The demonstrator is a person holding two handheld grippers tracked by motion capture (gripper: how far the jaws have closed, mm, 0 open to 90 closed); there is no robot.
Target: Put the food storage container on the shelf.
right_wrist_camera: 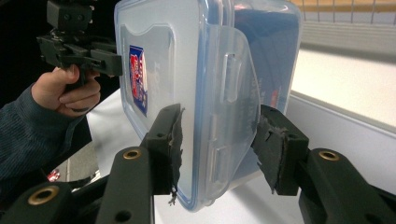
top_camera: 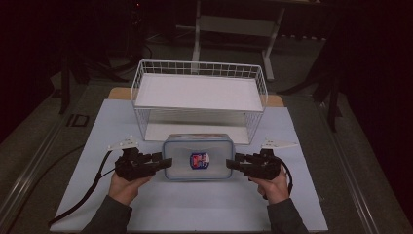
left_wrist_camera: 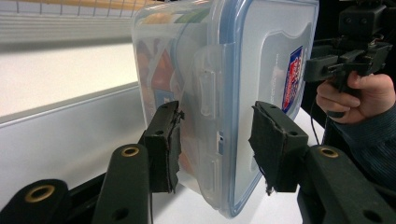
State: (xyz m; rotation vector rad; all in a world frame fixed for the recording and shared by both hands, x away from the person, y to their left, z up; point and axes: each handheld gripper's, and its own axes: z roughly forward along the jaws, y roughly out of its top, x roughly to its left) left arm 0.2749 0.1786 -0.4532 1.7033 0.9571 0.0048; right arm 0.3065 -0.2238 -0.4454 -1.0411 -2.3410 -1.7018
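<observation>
A clear plastic box (top_camera: 197,158) with a blue-rimmed lid and a red and blue sticker sits just in front of the wire basket. My left gripper (top_camera: 165,162) grips its left end, with the pads (left_wrist_camera: 163,140) pressed on the base and lid on either side of the latch. My right gripper (top_camera: 230,164) grips the opposite end, jaws closed across the box (right_wrist_camera: 187,70). There the latch flap (right_wrist_camera: 233,93) stands out from the wall. Colourful contents show through the box (left_wrist_camera: 159,70). Each gripper view shows the other gripper beyond the box, the right gripper (left_wrist_camera: 345,60) and the left gripper (right_wrist_camera: 79,46).
A white wire basket (top_camera: 199,92) with a white shelf stands right behind the box. Everything rests on a pale mat (top_camera: 122,209) over the table. Black cables trail off to the left, and the dark surroundings hold stand legs at the back.
</observation>
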